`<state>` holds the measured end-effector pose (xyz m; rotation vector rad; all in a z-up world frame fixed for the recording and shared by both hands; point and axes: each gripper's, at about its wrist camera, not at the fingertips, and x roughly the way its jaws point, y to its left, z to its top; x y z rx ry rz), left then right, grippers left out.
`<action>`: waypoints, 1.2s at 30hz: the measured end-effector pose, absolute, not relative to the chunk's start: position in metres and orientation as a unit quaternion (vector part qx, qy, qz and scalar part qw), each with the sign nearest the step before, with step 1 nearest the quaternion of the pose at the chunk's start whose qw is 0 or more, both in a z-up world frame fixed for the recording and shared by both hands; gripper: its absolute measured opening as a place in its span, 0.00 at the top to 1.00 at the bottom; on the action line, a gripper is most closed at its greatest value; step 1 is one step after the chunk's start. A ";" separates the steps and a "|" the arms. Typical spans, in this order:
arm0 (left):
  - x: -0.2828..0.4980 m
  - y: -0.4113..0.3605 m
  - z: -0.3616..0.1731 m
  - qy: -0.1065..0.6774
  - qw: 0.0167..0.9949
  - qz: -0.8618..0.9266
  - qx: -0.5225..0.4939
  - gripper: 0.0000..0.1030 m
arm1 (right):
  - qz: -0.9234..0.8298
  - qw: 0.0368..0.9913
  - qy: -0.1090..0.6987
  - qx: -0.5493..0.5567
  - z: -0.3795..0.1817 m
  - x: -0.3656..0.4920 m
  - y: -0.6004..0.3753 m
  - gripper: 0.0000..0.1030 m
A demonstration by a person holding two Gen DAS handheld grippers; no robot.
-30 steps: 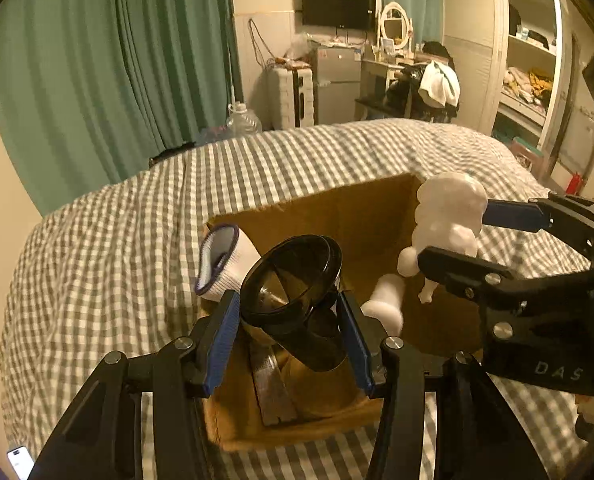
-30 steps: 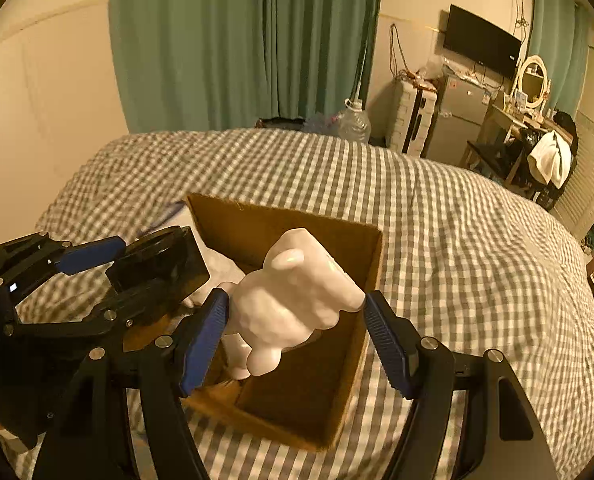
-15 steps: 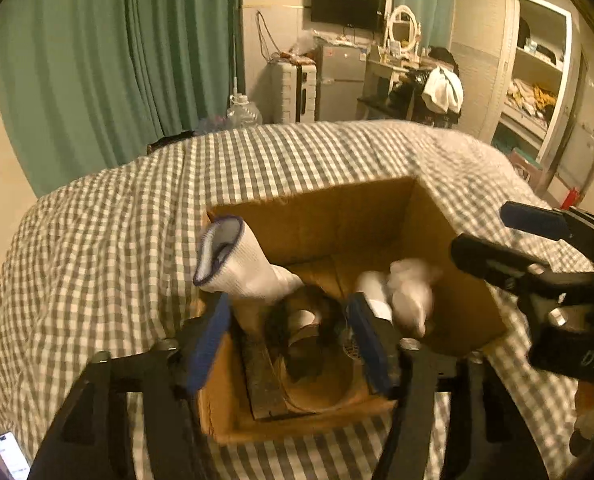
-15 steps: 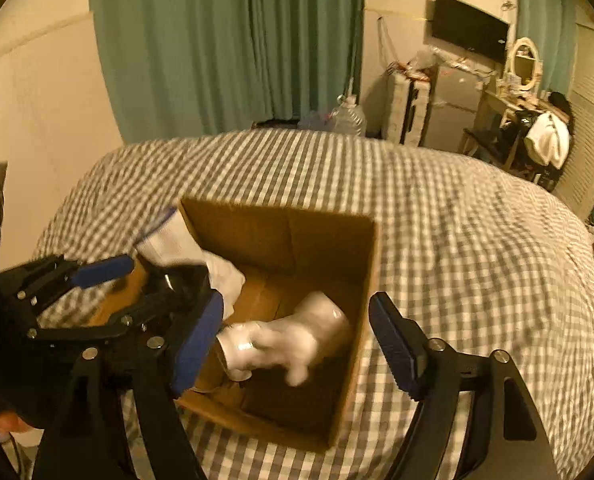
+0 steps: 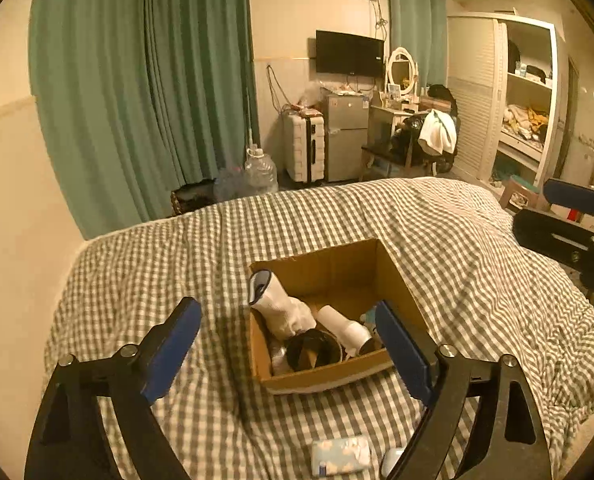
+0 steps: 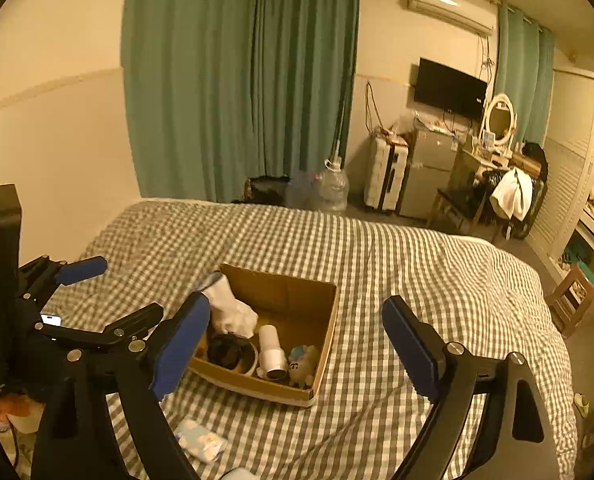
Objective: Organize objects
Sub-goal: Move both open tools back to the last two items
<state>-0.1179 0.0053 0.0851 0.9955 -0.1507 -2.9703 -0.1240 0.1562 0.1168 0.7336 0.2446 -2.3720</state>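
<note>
A brown cardboard box (image 5: 337, 268) (image 6: 297, 292) sits on the checked bed. Inside lie a white glove with a blue cuff (image 5: 281, 312) (image 6: 231, 310), a black funnel (image 5: 313, 352) (image 6: 227, 354), a white cylinder (image 5: 343, 326) (image 6: 271, 350) and a small white toy (image 6: 303, 362). My left gripper (image 5: 289, 340) is open and empty, raised above the box's near side. My right gripper (image 6: 297, 340) is open and empty, also raised over the box. Each gripper shows at the edge of the other's view.
A small tissue pack (image 5: 341, 454) (image 6: 199, 442) lies on the bed (image 5: 457, 248) in front of the box. A phone (image 6: 51, 320) lies at the left. Green curtains, a water jug, a suitcase, a fridge and a wardrobe stand beyond the bed's far edge.
My left gripper let go of the black funnel and my right let go of the white toy; both now lie in the box. Both grippers opened wide and pulled up and back.
</note>
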 end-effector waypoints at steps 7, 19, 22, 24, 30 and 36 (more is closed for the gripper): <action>-0.087 -0.002 0.087 -0.037 0.025 -0.945 0.325 0.03 | -0.900 0.325 0.120 0.265 0.128 -0.083 0.166 0.13; -0.051 0.002 0.000 -0.062 0.057 -0.932 0.352 0.03 | -0.867 0.344 0.152 0.328 0.039 -0.065 0.154 0.13; -0.044 0.002 -0.033 -0.053 0.073 -0.931 0.354 0.03 | -0.853 0.344 0.155 0.360 -0.003 -0.066 0.153 0.13; -0.045 0.001 -0.059 -0.048 0.069 -0.922 0.377 0.03 | -0.843 0.340 0.154 0.387 -0.033 -0.068 0.153 0.13; -0.048 -0.003 -0.112 -0.037 0.062 -0.900 0.430 0.03 | -0.798 0.341 0.183 0.461 -0.105 -0.068 0.146 0.13; -0.049 -0.009 -0.130 -0.044 0.062 -0.891 0.448 0.03 | -0.753 0.364 0.226 0.500 -0.136 -0.062 0.129 0.13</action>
